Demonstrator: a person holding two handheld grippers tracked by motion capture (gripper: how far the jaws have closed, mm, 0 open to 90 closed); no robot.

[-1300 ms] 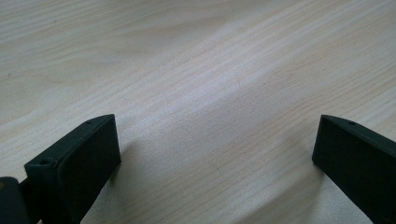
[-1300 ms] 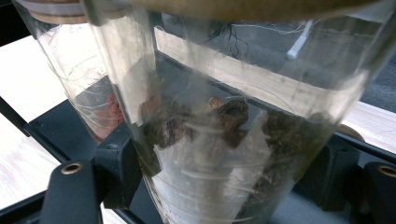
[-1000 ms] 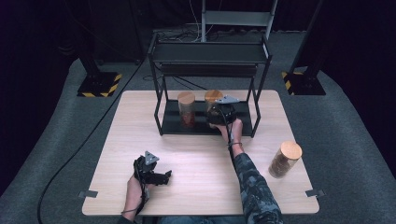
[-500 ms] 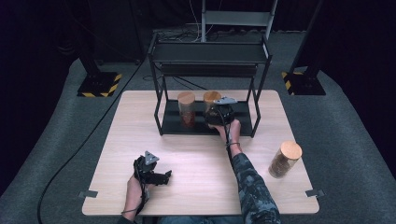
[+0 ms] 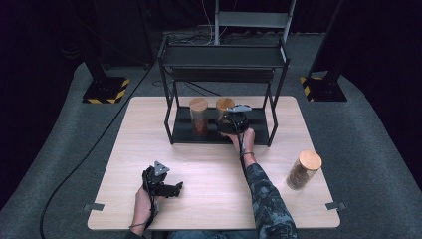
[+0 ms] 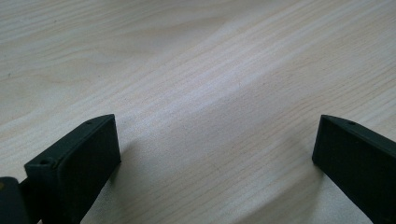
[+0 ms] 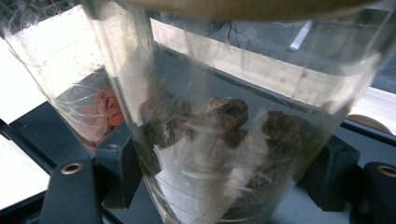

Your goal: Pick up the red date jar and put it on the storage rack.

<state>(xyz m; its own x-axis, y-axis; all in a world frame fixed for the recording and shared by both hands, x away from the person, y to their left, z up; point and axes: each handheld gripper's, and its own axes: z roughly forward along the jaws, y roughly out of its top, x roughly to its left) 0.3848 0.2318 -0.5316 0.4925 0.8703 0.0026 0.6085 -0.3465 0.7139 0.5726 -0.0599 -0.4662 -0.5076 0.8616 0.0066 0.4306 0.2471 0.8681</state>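
Jaws of right gripper (image 5: 230, 121) clamped on glass jar (image 7: 219, 140) of dark lumps, down on black rack's (image 5: 221, 130) bottom shelf, right beside jar with reddish bits (image 5: 199, 115). Left gripper (image 5: 160, 181) low over counter (image 5: 209, 169), jaws wide apart, gripping nothing. Third jar (image 5: 302, 170) well off near counter's right edge.

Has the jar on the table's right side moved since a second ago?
No. The cork-lidded jar stands in the same spot near the table's right edge, untouched.

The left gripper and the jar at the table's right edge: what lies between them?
Bare tabletop and the person's right forearm, high view, between left gripper and jar.
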